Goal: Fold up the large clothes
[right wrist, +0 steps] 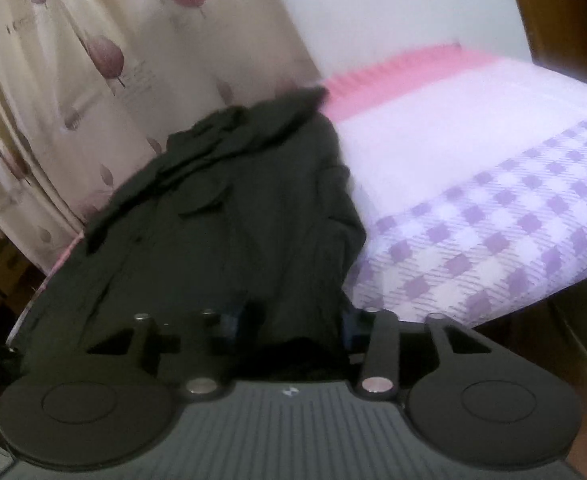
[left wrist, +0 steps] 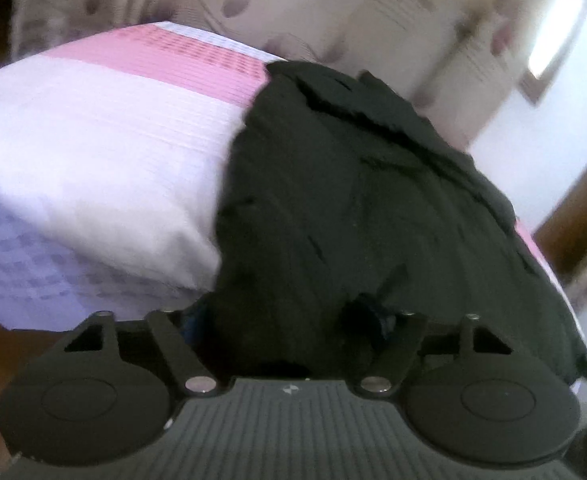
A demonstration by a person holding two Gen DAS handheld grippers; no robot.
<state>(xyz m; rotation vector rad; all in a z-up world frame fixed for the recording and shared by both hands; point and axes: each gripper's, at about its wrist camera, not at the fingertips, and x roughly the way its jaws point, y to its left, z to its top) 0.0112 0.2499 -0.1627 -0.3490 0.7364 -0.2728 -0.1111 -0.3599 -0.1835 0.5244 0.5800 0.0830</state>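
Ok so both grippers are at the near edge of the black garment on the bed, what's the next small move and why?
Probably close both fully on the hem, then lift it toward the far end. The crumpled black fabric garment lies lengthwise on the pink, white and lilac checked bedspread, and its near edge sits between the left gripper and right gripper fingers.

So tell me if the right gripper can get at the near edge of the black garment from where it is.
Probably yes. The black garment lies draped over the bed, and its near edge already sits between the right gripper fingers, with nothing in the way. Blur hides whether the pads press it.
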